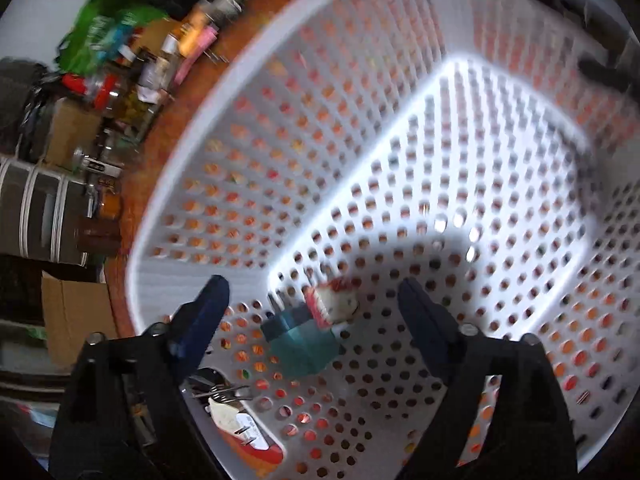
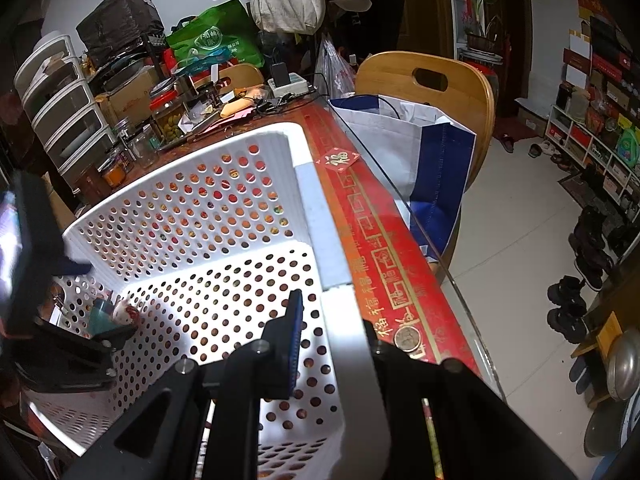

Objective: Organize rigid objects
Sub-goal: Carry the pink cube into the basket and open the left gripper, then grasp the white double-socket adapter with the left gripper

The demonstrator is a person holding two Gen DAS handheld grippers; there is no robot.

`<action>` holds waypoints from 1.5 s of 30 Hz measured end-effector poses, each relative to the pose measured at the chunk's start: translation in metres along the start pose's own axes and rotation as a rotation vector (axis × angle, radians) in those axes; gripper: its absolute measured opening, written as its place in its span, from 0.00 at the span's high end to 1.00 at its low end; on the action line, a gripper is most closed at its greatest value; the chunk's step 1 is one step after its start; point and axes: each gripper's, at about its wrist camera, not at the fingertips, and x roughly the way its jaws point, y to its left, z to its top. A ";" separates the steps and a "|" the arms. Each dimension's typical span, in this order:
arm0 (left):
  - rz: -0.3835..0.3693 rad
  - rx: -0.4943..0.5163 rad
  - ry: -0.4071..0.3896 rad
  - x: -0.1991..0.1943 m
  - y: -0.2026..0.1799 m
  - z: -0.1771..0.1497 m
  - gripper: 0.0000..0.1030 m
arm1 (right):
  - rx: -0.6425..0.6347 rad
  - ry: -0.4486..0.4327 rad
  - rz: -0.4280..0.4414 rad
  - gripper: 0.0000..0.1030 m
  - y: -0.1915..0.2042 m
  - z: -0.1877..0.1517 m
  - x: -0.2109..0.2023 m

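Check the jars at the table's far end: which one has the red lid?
The tall glass jar filled with green, olive-like contents. The smaller jars just in front of it, towards the white basket, show no red lid.

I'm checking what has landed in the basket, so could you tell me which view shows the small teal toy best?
The left wrist view: the teal toy lies large and central on the basket floor, though blurred. The right wrist view shows it small at the left edge, partly hidden.
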 end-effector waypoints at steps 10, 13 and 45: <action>-0.041 -0.506 -0.417 -0.107 0.125 -0.162 0.00 | 0.003 -0.004 0.003 0.86 0.000 -0.001 0.000; -0.002 -0.663 -0.408 -0.092 0.149 -0.228 0.00 | 0.001 -0.006 0.003 0.86 0.000 -0.001 0.000; -0.060 -0.644 -0.296 0.045 0.089 -0.223 0.78 | 0.020 -0.005 -0.002 0.86 0.000 0.002 0.000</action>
